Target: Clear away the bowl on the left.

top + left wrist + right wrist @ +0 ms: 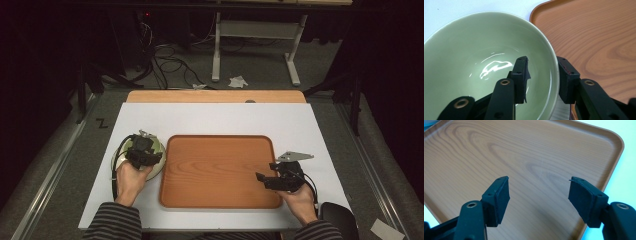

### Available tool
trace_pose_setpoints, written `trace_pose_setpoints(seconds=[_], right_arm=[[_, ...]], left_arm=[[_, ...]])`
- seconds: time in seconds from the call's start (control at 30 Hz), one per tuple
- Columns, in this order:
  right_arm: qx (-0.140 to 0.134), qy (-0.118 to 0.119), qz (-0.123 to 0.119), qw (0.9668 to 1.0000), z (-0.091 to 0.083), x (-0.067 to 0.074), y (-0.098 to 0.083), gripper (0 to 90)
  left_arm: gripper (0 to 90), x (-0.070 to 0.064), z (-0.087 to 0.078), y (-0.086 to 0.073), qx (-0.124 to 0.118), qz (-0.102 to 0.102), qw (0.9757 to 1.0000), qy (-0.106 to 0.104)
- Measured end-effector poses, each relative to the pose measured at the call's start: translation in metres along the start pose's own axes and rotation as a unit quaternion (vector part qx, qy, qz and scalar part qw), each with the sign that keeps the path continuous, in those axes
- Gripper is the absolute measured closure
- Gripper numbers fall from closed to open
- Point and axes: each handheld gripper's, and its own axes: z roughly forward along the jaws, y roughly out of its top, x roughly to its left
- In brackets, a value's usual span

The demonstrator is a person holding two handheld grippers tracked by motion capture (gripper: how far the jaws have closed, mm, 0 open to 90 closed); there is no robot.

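A pale green bowl [155, 150] stands on the white table just left of the wooden tray [220, 172]. My left gripper [143, 152] hangs over the bowl, held by the person's left hand. In the left gripper view its jaws straddle the near rim of the bowl [486, 57], one pad inside and one outside, with a gap still showing between the inner pad and the wall. My right gripper [267, 179] hovers over the tray's right front part. Its jaws stand wide apart above the bare tray [529, 160], holding nothing.
The table's white surface [210, 117] surrounds the tray, with a wooden strip along the far edge. A dark round object [340, 220] sits at the near right corner. Cables and a table frame stand on the floor beyond.
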Motion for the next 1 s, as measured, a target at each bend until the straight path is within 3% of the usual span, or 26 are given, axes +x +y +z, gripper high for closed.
trace_pose_setpoints(seconds=[0.47,0.77,1.0], right_arm=[[0.003,0.001,-0.002,1.0,0.0014,0.0009,-0.0001,34.6],[0.006,0.004,0.0,1.0,0.0019,0.0013,-0.0002,34.7],[0.005,0.004,0.001,1.0,0.0021,0.0013,-0.0002,34.6]], left_arm=[[77.2,-0.0042,0.0092,0.0015,0.031,0.024,0.9992,-0.008],[81.8,-0.0075,0.0094,0.0024,0.037,0.037,0.9985,0.016],[83.4,-0.0094,0.0094,0.0033,0.04,0.046,0.9978,0.024]])
